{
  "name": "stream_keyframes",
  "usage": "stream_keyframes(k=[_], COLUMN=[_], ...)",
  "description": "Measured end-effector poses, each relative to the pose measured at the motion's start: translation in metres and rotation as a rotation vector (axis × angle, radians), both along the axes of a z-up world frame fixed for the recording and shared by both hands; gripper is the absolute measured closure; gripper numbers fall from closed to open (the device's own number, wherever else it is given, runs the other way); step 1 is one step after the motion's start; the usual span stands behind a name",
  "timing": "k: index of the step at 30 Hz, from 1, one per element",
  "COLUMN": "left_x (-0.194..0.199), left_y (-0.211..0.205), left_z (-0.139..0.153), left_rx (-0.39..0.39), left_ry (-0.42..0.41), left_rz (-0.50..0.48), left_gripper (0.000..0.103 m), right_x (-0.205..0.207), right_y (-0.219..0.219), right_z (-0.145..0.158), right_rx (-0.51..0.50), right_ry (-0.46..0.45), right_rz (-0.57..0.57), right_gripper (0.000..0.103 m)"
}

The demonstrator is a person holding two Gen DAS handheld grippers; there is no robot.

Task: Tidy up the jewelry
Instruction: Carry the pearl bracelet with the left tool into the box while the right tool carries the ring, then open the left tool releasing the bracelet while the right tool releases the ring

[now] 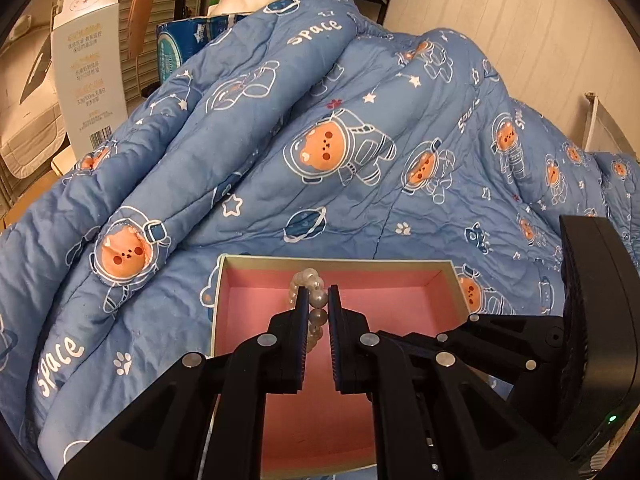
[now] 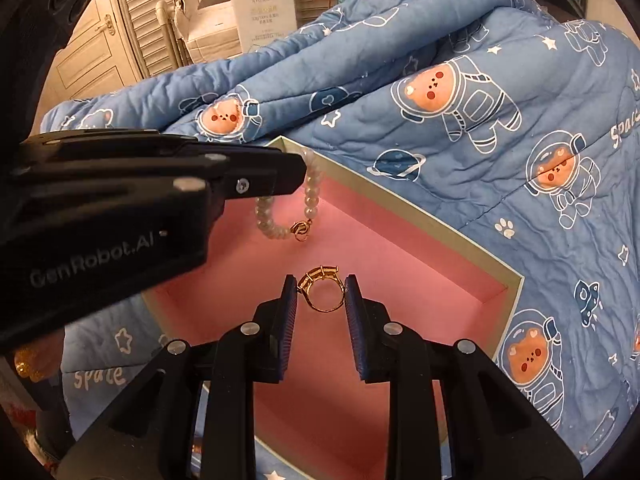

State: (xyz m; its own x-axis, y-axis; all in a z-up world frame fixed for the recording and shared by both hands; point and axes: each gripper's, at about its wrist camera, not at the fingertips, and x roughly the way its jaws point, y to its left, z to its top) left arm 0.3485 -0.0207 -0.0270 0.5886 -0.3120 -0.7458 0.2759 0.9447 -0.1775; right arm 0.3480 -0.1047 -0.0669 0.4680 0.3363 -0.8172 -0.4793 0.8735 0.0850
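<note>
A pink-lined box (image 1: 400, 300) (image 2: 420, 256) lies on a blue quilt. My left gripper (image 1: 318, 292) is shut on a pearl bracelet (image 1: 314, 304) and holds it over the box; from the right wrist view the left gripper (image 2: 296, 172) comes in from the left and the bracelet (image 2: 280, 216) hangs below its tip, with a gold clasp at the bottom. My right gripper (image 2: 320, 284) is shut on a gold ring (image 2: 324, 292) with an amber stone, held above the box floor. The right gripper's body (image 1: 596, 320) shows at the right edge of the left wrist view.
The blue quilt (image 1: 320, 140) (image 2: 500, 100) with astronaut bears rises in folds behind and around the box. A tall white carton (image 1: 90, 68) (image 2: 260, 0) and a blue package (image 1: 188, 48) stand behind the quilt. Slatted doors (image 2: 136, 20) are at the far left.
</note>
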Motion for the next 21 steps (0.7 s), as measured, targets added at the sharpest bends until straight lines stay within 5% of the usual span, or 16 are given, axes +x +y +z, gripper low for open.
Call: stream_keyframes(k=[14,17,21], left_x=[0.001,-0.003,-0.01], left_y=[-0.007,-0.001,0.011], left_z=[-0.036,-0.033,-0.02], left_rx=[-0.01,-0.037,-0.097], left_ry=[0.098,0.089,0.05], left_rz=[-0.036,-0.019,0.009], left_gripper=[0.092,0.077,0.062], right_x=[0.014,0.013,0.01], right_y=[-0.007,-0.007,-0.008], right_z=[-0.024,-0.022,-0.019], right_rx=[0.054,0.059,0.073], right_ry=[0.088,0.074,0.068], right_rz=[-0.067,-0.075,-0.082], right_gripper=[0.073,0.052,0.05])
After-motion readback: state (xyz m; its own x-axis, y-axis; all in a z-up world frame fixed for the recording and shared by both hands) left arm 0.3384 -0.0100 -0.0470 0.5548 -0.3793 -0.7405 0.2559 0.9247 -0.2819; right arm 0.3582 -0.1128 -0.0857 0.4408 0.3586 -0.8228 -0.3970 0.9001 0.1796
